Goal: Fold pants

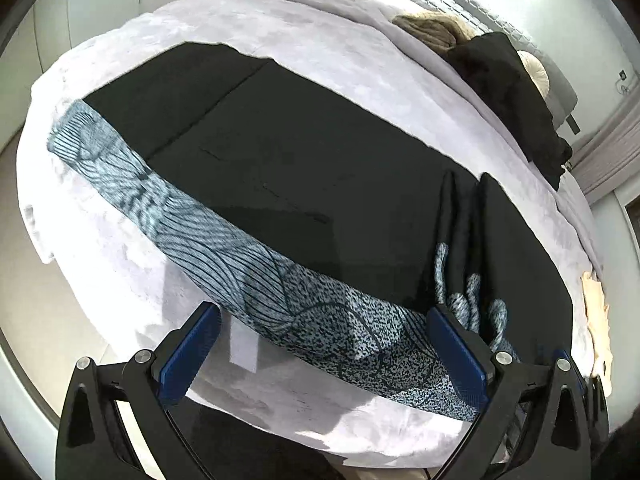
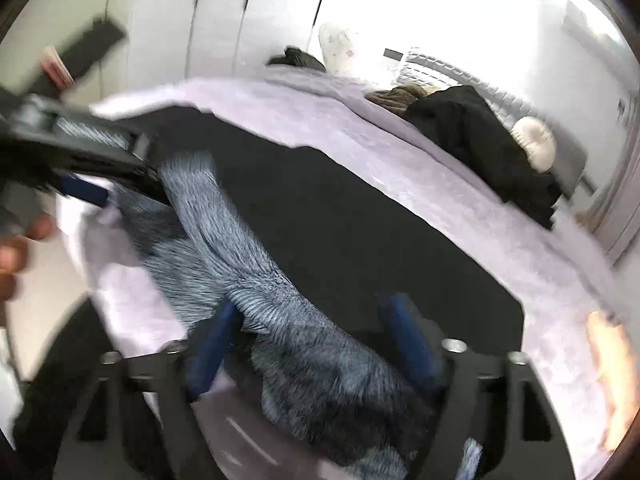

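Black pants (image 1: 280, 152) with a blue-and-black patterned side band (image 1: 224, 240) lie flat along a bed. Near their right end the cloth is bunched into upright folds (image 1: 468, 240). My left gripper (image 1: 324, 344) is open, its blue pads on either side of the patterned band, just above it. In the blurred right wrist view my right gripper (image 2: 316, 344) is open over the patterned band (image 2: 280, 304) at the pants' (image 2: 360, 232) near edge. The left gripper (image 2: 80, 160) shows at the left there, held by a hand.
The bed has a pale lilac blanket (image 1: 320, 40). A black garment (image 1: 516, 96), a brown one (image 1: 432, 28) and a cream cushion (image 1: 536, 72) lie at the far right. The bed's near edge (image 1: 120, 280) drops to the floor. White wardrobe doors (image 2: 240, 20) stand behind.
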`<state>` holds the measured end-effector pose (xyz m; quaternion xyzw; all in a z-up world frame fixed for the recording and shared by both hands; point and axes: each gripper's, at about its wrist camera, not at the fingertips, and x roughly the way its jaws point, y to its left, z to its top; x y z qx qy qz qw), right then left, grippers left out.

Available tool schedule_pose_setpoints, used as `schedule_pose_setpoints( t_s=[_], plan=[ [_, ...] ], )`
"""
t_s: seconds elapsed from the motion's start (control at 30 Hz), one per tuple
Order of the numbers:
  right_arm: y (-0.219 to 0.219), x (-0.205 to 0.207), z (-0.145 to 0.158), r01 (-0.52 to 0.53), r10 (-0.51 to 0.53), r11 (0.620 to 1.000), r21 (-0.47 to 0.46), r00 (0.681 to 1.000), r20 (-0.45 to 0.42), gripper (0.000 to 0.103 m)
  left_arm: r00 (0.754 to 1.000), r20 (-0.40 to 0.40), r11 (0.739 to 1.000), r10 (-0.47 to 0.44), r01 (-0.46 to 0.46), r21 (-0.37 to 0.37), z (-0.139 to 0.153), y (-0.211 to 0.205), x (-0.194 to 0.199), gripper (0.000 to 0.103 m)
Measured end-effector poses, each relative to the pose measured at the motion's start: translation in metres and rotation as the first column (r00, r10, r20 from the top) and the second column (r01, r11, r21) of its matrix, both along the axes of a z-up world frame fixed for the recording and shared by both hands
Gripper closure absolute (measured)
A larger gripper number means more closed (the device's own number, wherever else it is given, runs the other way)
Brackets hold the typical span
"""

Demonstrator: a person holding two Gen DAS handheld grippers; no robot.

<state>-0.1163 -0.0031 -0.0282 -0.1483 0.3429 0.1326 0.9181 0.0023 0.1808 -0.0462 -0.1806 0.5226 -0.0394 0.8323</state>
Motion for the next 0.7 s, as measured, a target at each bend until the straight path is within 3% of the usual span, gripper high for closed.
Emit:
schedule_pose_setpoints(
  t_s=[0.13,0.2,0.27,0.33,0.37,0.43,0.53,0.57,0.63,0.7],
  plan=[
    [-0.047,-0.025,0.032,-0.031,0.022,0.972,0.234,0.999,0.042,0.02,0.995,0.069,0.997,0.072,-0.074,0.021,0.027,0.018,-0.007,0.0],
    [-0.083,-0.021,0.036,0.004,-0.012,0.928,0.373,1.0,0.019,0.017,0.993,0.099,0.998,0.063,-0.062,-0.012,0.039,0.016,-0.008,0.0],
    [-0.102,-0.003,0.019,0.043,-0.006,0.886,0.461,0.997,-0.082,0.016,0.993,0.117,1.0,-0.01,0.012,-0.017,0.048,-0.008,-0.006,0.0],
    [-0.123,0.007,-0.015,0.137,0.02,0.828,0.544,0.962,-0.273,0.016,0.987,0.122,0.994,-0.104,0.105,-0.005,0.05,-0.044,-0.001,0.0],
    [-0.13,0.009,-0.027,0.165,0.041,0.799,0.578,0.944,-0.327,0.016,0.977,0.129,0.986,-0.167,0.169,-0.007,0.051,-0.065,0.0,0.0],
    [-0.136,-0.005,-0.035,0.147,0.07,0.778,0.61,0.946,-0.316,0.016,0.956,0.144,0.965,-0.257,0.26,-0.006,0.053,-0.093,0.0,0.0],
    [-0.137,-0.015,-0.02,0.109,0.089,0.8,0.59,0.951,-0.296,0.016,0.934,0.116,0.94,-0.339,0.33,0.087,0.04,-0.133,0.014,0.0],
    [-0.141,-0.016,-0.014,0.102,0.095,0.788,0.607,0.954,-0.283,0.016,0.941,0.07,0.937,-0.33,0.317,0.148,0.027,-0.14,0.023,0.0],
    [-0.153,-0.013,-0.004,0.1,0.089,0.756,0.646,0.963,-0.254,0.014,0.953,-0.008,0.941,-0.303,0.3,0.159,0.0,-0.136,0.036,0.0],
    [-0.163,-0.001,0.001,0.114,0.067,0.742,0.661,0.968,-0.242,0.014,0.956,0.015,0.943,-0.292,0.285,0.171,-0.005,-0.131,0.034,0.0]
  ],
)
